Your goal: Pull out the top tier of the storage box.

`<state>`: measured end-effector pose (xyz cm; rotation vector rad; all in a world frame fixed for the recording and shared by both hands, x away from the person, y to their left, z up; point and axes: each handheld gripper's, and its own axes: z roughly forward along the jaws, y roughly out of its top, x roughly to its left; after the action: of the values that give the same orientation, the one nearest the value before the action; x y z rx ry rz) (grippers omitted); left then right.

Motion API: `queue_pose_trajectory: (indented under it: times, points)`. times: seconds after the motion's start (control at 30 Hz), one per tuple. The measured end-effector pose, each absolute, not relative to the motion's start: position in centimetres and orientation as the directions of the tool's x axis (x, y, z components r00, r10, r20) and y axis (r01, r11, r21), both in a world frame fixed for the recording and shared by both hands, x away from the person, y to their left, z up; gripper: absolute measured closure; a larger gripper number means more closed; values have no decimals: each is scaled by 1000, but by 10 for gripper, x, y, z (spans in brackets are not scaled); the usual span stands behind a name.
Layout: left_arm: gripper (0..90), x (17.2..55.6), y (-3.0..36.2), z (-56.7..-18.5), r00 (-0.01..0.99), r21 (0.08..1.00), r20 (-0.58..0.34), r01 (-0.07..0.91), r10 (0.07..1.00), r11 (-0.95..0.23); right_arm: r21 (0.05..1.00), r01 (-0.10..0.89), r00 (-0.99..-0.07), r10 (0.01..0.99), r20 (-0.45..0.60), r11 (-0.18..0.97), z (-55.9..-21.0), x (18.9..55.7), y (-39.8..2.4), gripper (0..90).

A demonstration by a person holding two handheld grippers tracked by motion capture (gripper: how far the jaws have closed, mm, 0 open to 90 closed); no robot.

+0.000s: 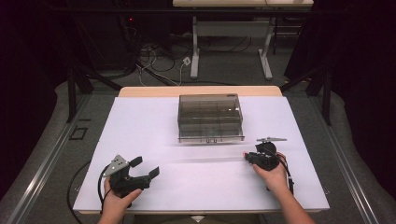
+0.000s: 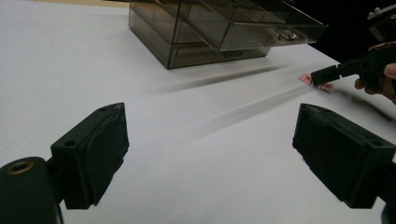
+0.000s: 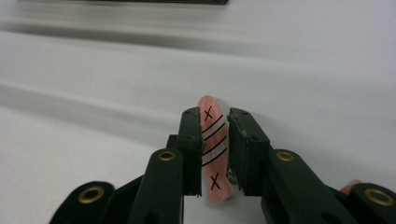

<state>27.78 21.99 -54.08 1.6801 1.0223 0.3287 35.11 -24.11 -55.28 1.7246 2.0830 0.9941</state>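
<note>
From the high view, a person's two hands reach in over a white-topped bench (image 1: 140, 135) with a pale wooden far edge. A smoky grey, translucent plastic drawer box (image 1: 210, 116) sits toward the far middle of the bench. The left hand-held gripper (image 1: 144, 166), black with a grey three-cornered plate on top, rests near the front left of the bench, its jaws spread wide with nothing between them. The right hand-held gripper (image 1: 247, 157) lies at the right, in front of the box and apart from it, tips pointing left toward the middle; a speck of pink shows at its tips. Beyond the bench, a second table's white legs and loose cables stand on a grey floor.

In the left gripper view, the two black jaws stand far apart over bare white bench. The drawer box (image 2: 219, 32) is ahead, one of its upper drawers pulled partway out. At the right edge the right hand-held gripper (image 2: 312, 78), held in a hand, touches down on the bench with a small pink piece (image 2: 306, 79) at its tips.

In the right gripper view, the jaws are narrowed onto a small pink, elongated flat piece (image 3: 213, 147) marked with black crosses and slanted black lines across white bands. It stands on edge between the jaws, both pads pressed against its sides, just over the white bench.
</note>
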Motion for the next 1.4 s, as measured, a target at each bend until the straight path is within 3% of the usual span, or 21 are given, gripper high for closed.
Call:
queue_pose_trajectory:
  times: [0.57, 1.4]
  points:
    - [104, 278, 220, -541, 591, 887, -270, 459, 760, -42, 657, 746, -298, 938, 177, 113, -550, 346, -234, 852]
    - [104, 278, 220, -541, 591, 887, -267, 460, 761, -45, 661, 732, -314, 943, 110, 167, -553, 345, -226, 854]
